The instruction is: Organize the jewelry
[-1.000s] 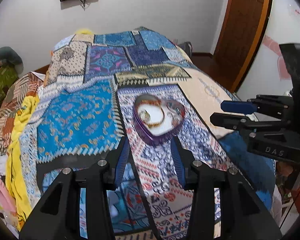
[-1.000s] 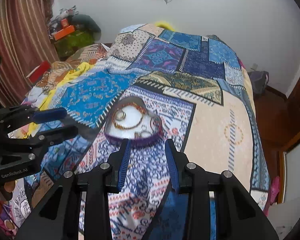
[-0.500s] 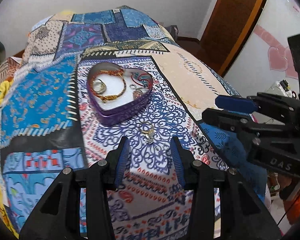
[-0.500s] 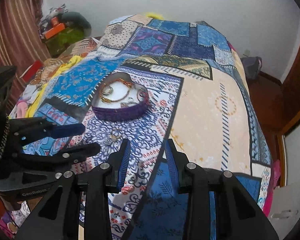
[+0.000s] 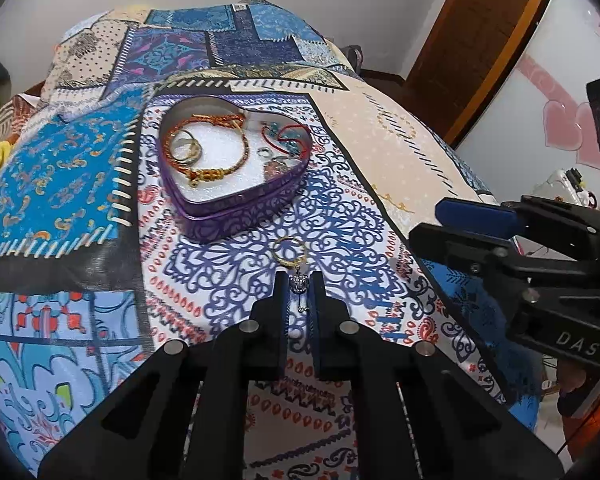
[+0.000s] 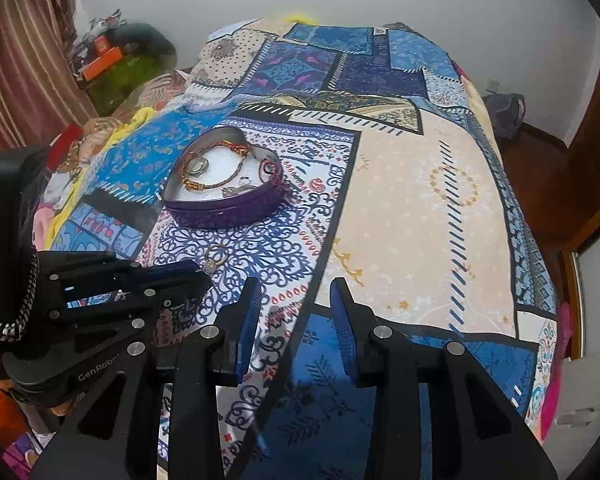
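I see the ring (image 5: 288,251) lying on the bedspread (image 5: 380,152) just in front of the tin (image 5: 236,216), gold, with a small silver charm (image 5: 299,282) hanging off its near side. My left gripper (image 5: 299,280) is down at that charm: its fingers (image 5: 279,292) are drawn close, with the charm sitting in the narrow gap between them, and I cannot tell whether the pads actually touch it. The ring itself lies just past the fingertips, flat on the blue scrollwork patch. The heart-shaped purple tin stands open behind it, well inside the bed, holding a gold bracelet (image 5: 216,172), a pair of rings (image 5: 186,148) inside the bracelet's loop, a red cord (image 5: 288,140) and some small silver pieces on a white lining. My right gripper (image 6: 294,308) hangs to the right of the left one, above the bedspread's near edge, its blue-padded fingers (image 6: 248,320) spread wide with nothing between them. In the right view the ring (image 6: 216,258) shows just beyond the left gripper's (image 6: 202,270) tip, and the tin (image 6: 224,204) sits farther back. A wooden door (image 5: 480,40) stands at the right of the bed.
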